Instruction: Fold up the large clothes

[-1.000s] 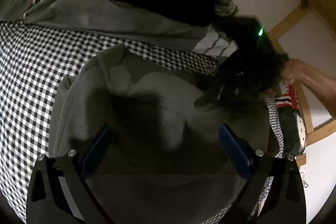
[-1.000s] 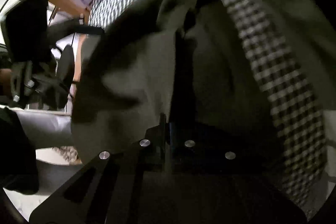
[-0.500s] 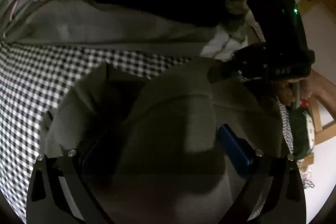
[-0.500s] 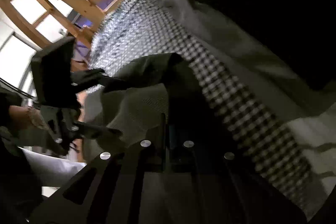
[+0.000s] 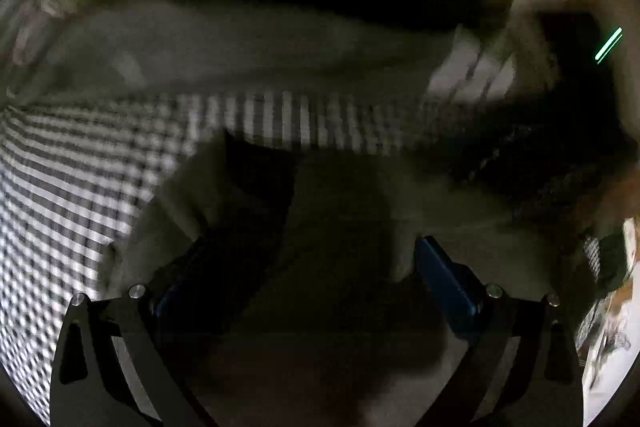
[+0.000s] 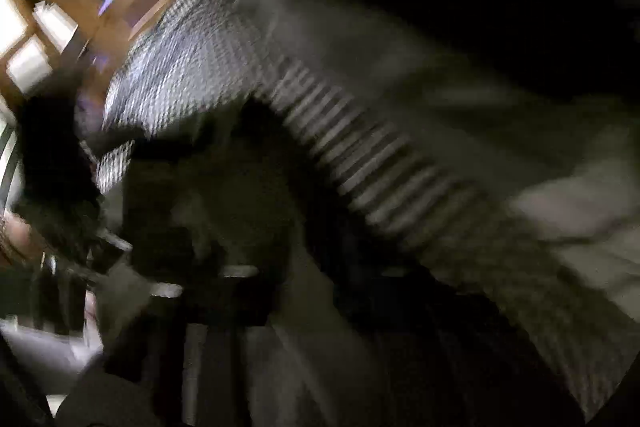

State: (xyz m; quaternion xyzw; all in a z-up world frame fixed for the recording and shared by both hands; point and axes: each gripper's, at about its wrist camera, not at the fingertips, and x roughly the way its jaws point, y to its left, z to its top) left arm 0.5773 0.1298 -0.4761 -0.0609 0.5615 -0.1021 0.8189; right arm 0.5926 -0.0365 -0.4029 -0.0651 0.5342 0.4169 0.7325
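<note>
Both views pretty smeared. Checkered bed cover (image 5: 80, 187) over at 9 o'clock in the left wrist view. Olive-grey garment (image 5: 340, 211) bunched at centre on that cover, running down between the blue pads (image 5: 448, 283) of the left tool (image 5: 316, 279), spread wide and released. Right tool (image 6: 304, 291) just sprung apart, fabric below it, nothing clenched as far as the blur allows.

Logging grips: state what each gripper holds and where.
Nothing gripped. Left gripper stands open over the olive garment; right gripper has just been opening, garment loose between its jaws.
</note>
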